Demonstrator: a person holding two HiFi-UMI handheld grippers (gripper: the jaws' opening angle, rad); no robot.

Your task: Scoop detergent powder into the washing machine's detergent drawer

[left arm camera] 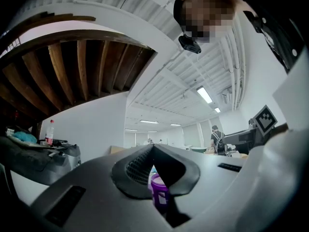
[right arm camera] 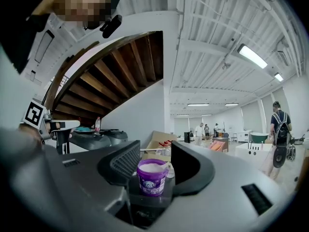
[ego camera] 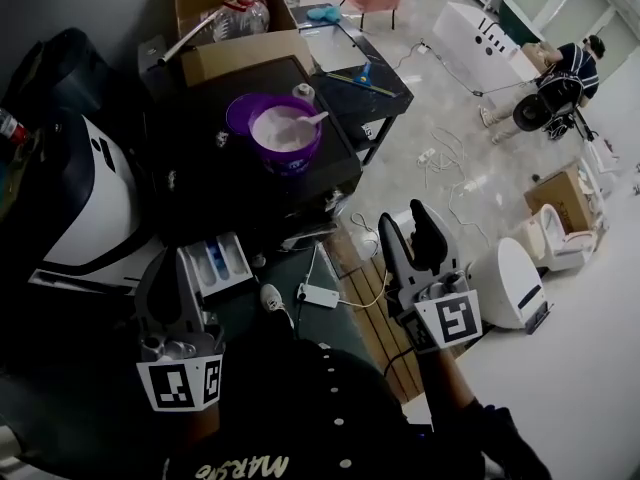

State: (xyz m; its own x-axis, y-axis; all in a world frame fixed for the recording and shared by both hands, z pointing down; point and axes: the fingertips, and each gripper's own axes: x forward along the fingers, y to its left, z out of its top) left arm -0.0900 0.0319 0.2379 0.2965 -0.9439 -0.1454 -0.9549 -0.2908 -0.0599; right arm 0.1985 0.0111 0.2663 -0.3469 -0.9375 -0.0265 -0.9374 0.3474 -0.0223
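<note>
A purple tub (ego camera: 288,140) of white detergent powder stands open on a black table (ego camera: 200,168), with a white scoop (ego camera: 311,120) resting in it and its lid (ego camera: 243,113) behind. Below the table the washing machine's (ego camera: 90,203) detergent drawer (ego camera: 218,265) is pulled out. My left gripper (ego camera: 170,273) hovers just left of the drawer, jaws shut on nothing. Lower right of the table, my right gripper (ego camera: 405,220) is held open and empty. The right gripper view has the tub (right arm camera: 152,177) between the jaws, still far off. A sliver of the tub (left arm camera: 159,191) shows in the left gripper view.
A cardboard box (ego camera: 228,13) with bottles sits behind the tub. A power strip (ego camera: 318,294) and cables lie on the floor by the table. White appliances (ego camera: 512,283) stand at the right. A person (ego camera: 566,76) is far off at the upper right.
</note>
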